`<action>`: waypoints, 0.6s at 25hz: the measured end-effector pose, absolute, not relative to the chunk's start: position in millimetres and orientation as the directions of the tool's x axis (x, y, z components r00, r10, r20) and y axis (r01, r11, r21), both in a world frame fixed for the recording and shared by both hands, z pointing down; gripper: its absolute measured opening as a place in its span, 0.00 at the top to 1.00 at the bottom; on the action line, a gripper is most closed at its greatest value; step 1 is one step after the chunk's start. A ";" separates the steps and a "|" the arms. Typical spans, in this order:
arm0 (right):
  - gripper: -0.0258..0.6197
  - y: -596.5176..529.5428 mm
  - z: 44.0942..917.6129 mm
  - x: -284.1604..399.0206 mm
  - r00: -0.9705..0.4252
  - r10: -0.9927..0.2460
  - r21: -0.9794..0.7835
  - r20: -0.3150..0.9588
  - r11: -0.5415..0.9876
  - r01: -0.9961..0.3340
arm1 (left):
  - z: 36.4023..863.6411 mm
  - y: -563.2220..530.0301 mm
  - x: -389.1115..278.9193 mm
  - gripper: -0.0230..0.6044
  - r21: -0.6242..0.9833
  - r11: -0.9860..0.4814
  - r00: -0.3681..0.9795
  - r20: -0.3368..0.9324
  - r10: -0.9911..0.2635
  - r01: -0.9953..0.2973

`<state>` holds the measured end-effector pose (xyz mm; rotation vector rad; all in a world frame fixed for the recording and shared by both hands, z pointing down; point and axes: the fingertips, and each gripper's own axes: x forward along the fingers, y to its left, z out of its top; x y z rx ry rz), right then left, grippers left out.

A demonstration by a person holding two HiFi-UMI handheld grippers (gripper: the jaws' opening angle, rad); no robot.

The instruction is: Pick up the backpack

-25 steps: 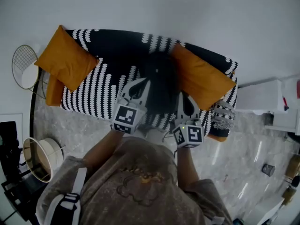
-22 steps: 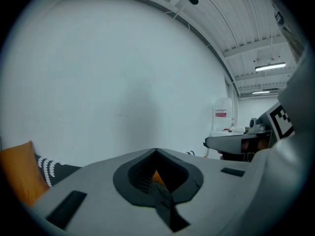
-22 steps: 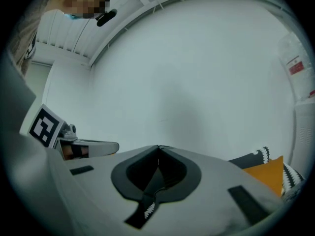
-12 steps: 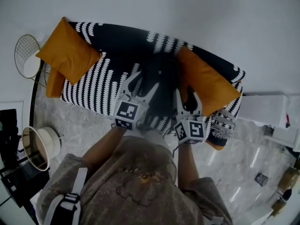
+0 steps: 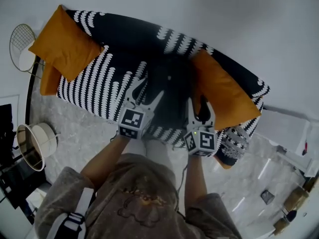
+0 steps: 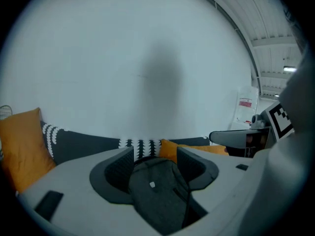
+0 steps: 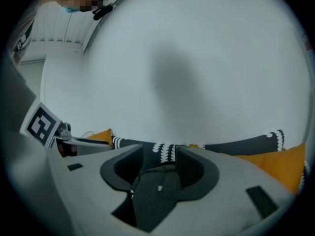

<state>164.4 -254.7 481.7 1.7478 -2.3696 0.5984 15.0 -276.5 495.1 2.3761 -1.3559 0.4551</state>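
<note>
backpack on the sofa, both grippers open at it

backpack (image 5: 172, 91) sits dark on the black-and-white sofa (image 5: 107, 83), up against the backrest, just beside an orange cushion (image 5: 224, 93). left gripper (image 5: 149, 87) hangs at one edge of it, jaws just been opening and now spread wide, backpack showing between them, no pad pressing on it. right gripper (image 5: 200, 103) at the other edge, jaws likewise just been opening, spread, backpack between them, not pinched.
</note>
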 end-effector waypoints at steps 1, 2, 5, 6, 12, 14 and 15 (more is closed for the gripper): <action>0.66 -259.2 496.4 168.7 -0.313 -0.881 -0.229 0.354 0.243 -0.943 | 511.5 -279.8 14.2 0.53 0.156 -0.461 0.477 0.464 -0.746 -0.874; 0.62 -263.4 511.6 173.4 -0.311 -0.876 -0.225 0.368 0.241 -0.944 | 528.0 -282.7 13.7 0.53 0.159 -0.451 0.468 0.480 -0.742 -0.878; 0.62 -273.9 560.3 187.5 -0.313 -0.859 -0.215 0.404 0.244 -0.946 | 579.1 -288.2 14.5 0.53 0.167 -0.426 0.447 0.521 -0.728 -0.889; 0.62 -277.3 577.4 191.7 -0.313 -0.854 -0.212 0.416 0.244 -0.946 | 596.5 -289.9 15.3 0.53 0.169 -0.420 0.441 0.531 -0.723 -0.892; 0.62 -286.3 670.3 209.9 -0.306 -0.823 -0.174 0.478 0.253 -0.952 | 693.4 -292.3 13.3 0.53 0.177 -0.381 0.409 0.584 -0.701 -0.907; 0.58 -287.9 692.1 214.4 -0.300 -0.816 -0.170 0.494 0.248 -0.954 | 718.8 -292.1 9.6 0.53 0.176 -0.362 0.392 0.598 -0.699 -0.915; 0.58 -289.1 701.1 215.5 -0.297 -0.813 -0.170 0.500 0.244 -0.955 | 729.4 -292.4 8.0 0.53 0.177 -0.356 0.387 0.602 -0.698 -0.918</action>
